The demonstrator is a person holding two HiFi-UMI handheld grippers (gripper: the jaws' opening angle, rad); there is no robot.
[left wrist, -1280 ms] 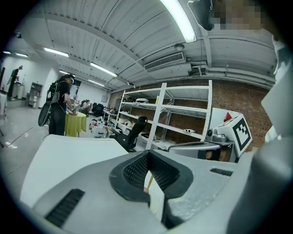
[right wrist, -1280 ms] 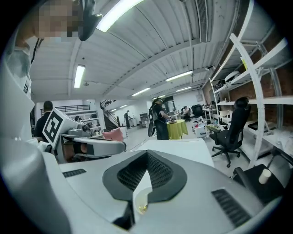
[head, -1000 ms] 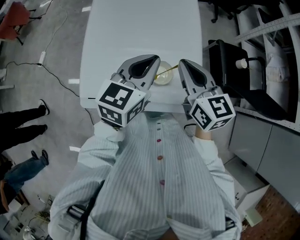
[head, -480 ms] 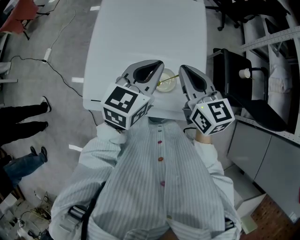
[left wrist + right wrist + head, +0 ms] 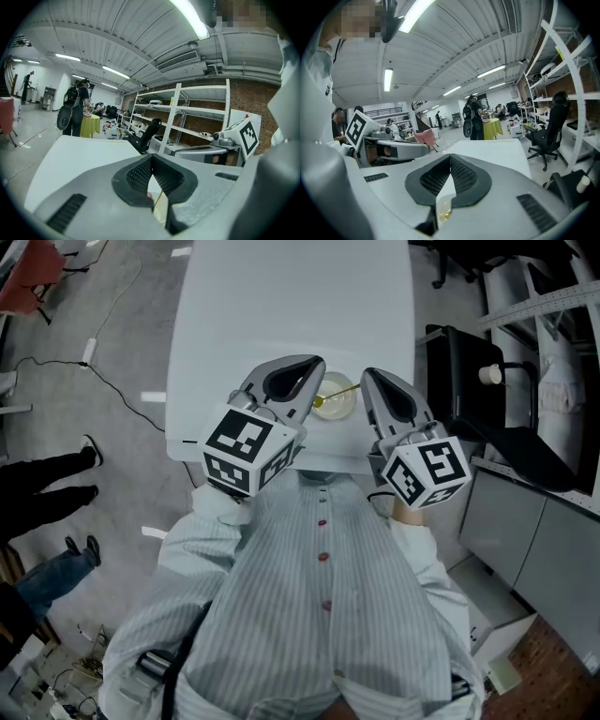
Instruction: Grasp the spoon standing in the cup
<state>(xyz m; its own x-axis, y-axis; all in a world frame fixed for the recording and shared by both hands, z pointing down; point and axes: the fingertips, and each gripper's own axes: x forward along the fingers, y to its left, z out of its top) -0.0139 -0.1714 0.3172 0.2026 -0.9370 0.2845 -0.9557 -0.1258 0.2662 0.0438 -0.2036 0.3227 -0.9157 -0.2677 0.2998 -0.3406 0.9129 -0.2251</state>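
Left gripper (image 5: pixel 151 158) had its ribbed pads closed together at the tips with nothing pinched between them; through the gap below the pads a thin golden line of the spoon (image 5: pixel 339 390) showed beyond the jaws. The right gripper (image 5: pixel 450 158) was likewise closed tip to tip and empty, with the pale cup (image 5: pixel 336 404) visible past its pads. From the head view the cup stood near the front edge of the white surface (image 5: pixel 281 306), between the two grippers' noses, just beside both. The spoon stood in the cup, its handle leaning out toward the right gripper; whether the handle's end touched that gripper could not be told. Both grippers pointed away from the person's striped shirt (image 5: pixel 319 596), over the surface edge.
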